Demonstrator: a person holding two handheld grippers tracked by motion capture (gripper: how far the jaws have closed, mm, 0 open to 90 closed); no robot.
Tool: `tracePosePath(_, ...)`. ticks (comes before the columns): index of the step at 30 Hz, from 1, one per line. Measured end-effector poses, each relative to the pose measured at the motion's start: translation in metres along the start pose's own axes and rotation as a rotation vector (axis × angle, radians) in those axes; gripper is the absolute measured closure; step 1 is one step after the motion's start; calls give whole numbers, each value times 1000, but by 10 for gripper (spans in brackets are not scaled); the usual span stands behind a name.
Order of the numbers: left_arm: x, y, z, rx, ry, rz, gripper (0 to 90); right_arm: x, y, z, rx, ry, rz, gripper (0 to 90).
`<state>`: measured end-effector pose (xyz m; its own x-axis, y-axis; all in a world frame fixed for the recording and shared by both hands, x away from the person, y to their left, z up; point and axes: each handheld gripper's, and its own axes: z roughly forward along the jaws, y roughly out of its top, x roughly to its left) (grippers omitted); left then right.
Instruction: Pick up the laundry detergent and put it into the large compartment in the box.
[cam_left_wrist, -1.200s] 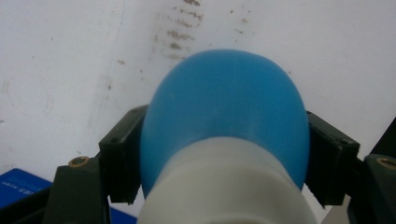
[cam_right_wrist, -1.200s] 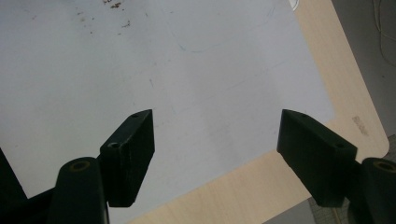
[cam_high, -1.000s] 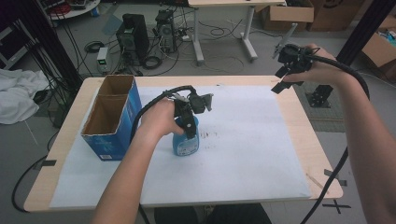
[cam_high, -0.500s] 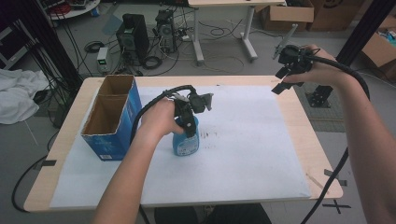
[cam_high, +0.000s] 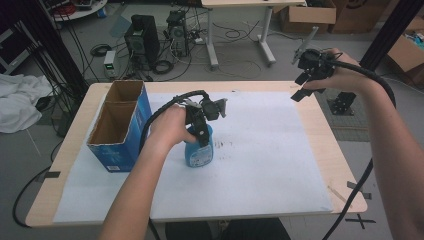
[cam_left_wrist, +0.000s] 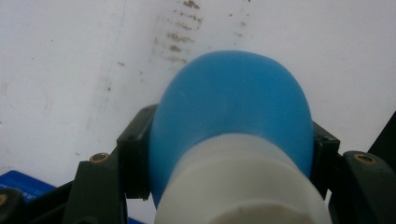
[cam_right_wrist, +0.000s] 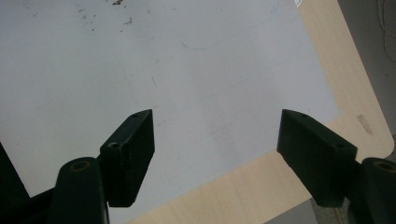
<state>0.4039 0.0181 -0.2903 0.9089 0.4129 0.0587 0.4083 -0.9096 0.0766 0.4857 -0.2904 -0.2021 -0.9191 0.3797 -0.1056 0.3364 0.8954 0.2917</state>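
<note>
Your left gripper has just closed its jaws onto the blue bottle, seemingly upright on the white sheet. Your right gripper hovers, jaws apart, empty.

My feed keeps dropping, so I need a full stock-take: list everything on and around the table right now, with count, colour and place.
bottle: one, blue with white cap, upright at table centre-left
cardboard box: one, blue outside, brown inside, two compartments, open, table's left
paper sheet: one, white, smudged, covering the table
table: one, light wood
computer towers: two, black, floor behind
cardboard boxes: brown, floor far right
cloth: white, floor at left
left hand-held gripper: black, just closed on the bottle
right hand-held gripper: black, open, raised over the far right corner
</note>
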Motion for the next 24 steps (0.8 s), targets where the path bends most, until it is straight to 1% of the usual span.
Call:
tracePosePath(6,1,0,0,5,-4,2,374,0,0,0,1,-1,4,277)
tracePosePath(10,0,2,-1,25,-1,4,376,0,1,0,1,0,3,277)
tracePosePath(12,0,2,-2,30,1,0,377,0,2,1,3,0,2,277)
tracePosePath(14,0,2,-7,28,-3,-3,377,1,3,1,3,1,0,277)
tracePosePath(16,0,1,-12,20,-7,-14,377,1,4,1,6,0,-3,277)
tracePosePath(18,1,-1,-18,5,-12,-33,377,2,6,0,2,0,-1,277)
tracePosePath(20,1,-2,-24,3,-11,-41,377,3,7,0,3,-1,-7,278)
tracePosePath(24,3,-3,-39,21,-15,-84,378,3,8,-2,0,-2,-10,278)
